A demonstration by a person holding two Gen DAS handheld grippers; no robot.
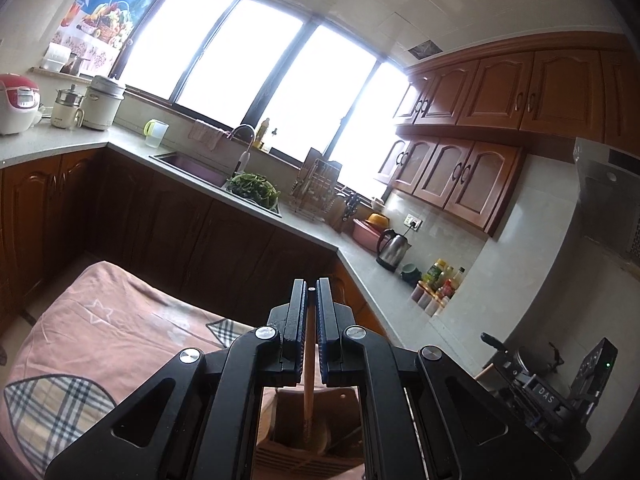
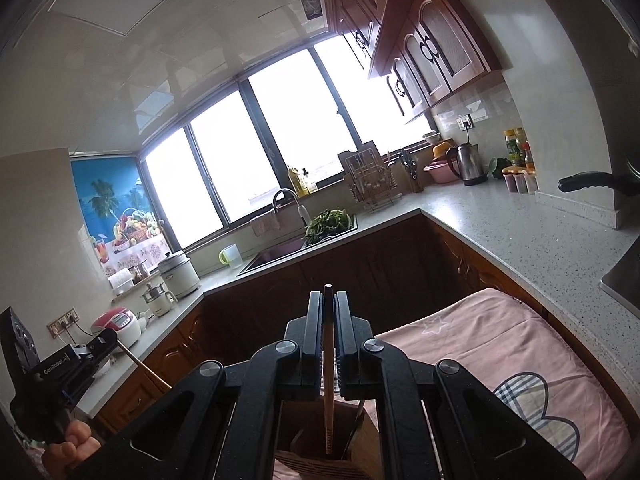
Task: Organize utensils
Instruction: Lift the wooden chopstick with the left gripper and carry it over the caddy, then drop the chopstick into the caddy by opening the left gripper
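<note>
In the left wrist view my left gripper (image 1: 311, 286) is shut on a light wooden chopstick (image 1: 308, 376). The stick hangs down into a wooden utensil holder (image 1: 340, 408) right below. In the right wrist view my right gripper (image 2: 328, 298) is shut on a second, darker-tipped chopstick (image 2: 329, 412). Its lower end reaches into the same holder (image 2: 296, 428). Each gripper also shows in the other's view: the right one (image 1: 506, 366) at lower right, the left one (image 2: 110, 336) at lower left with its chopstick (image 2: 146, 370) slanting down. A hand (image 2: 74, 446) grips the left tool.
The holder stands on a table under a pink cloth (image 1: 100, 320) (image 2: 500, 340). An L-shaped counter (image 2: 520, 232) wraps around, with a sink (image 1: 192, 164), greens (image 1: 254, 188), a dish rack (image 1: 316, 188), a kettle (image 1: 394, 250), bottles and cookers. A black pan handle (image 2: 592, 182) juts out at right.
</note>
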